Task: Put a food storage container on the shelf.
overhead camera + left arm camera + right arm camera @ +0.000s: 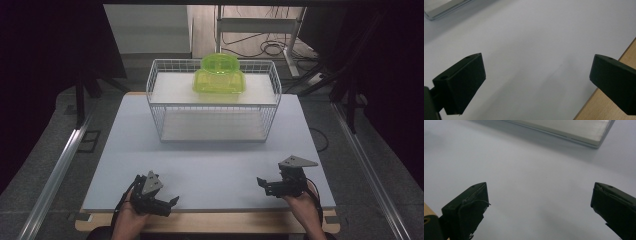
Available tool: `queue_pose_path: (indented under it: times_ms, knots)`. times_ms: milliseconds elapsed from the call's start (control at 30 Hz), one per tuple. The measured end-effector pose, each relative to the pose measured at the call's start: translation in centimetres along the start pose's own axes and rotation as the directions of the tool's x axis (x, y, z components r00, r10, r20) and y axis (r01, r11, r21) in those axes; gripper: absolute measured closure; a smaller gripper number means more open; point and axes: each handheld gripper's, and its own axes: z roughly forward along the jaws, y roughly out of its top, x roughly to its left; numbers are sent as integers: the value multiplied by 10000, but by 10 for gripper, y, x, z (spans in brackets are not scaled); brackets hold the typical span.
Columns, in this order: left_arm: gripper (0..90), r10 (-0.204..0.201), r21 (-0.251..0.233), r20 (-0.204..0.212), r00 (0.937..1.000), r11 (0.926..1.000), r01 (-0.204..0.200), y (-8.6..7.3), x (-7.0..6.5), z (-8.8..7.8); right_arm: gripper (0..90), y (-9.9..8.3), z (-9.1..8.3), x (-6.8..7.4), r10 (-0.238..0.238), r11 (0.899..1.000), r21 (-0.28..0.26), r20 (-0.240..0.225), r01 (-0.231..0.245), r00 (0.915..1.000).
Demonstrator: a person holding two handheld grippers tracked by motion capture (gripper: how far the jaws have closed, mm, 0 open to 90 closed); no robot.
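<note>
Pale counter (210, 165) carries a wire basket (214, 100) with a green container (219, 75) far back; left claw (167, 204) and right claw (264, 184) are held wide and empty near the front edge.

Translucent lime-green plastic container (219, 75), round lid on top, upright, upper centre of frame, on white wire basket's (155, 95) upper shelf

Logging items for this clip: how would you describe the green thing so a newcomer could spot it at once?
Start at the white wire rack standing at the far middle of the pale table. On its upper shelf, near the back, sits a translucent lime-green plastic container with a round lid-like top. It is the one brightly coloured thing there, well away from the left gripper and right gripper.
</note>
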Motion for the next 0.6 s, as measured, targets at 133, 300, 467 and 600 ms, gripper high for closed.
queue_pose_path:
  times_ms: [133,300,467,600]
  knots:
    - [0,15,12,-5,10000,10000,-15,0,0,0,15,-6,0,1,10,9999,144,22,-10,10000]
    - [1,33,49,-5,10000,10000,-33,0,0,1,15,-10,2,1,68,9995,305,-30,-67,10000]
    - [1,59,83,-1,10000,9999,-59,0,0,1,15,-16,6,1,-31,9981,615,30,29,10000]
    - [1,101,137,2,9999,9999,-101,0,0,1,15,-19,10,2,-149,9950,985,154,133,9998]
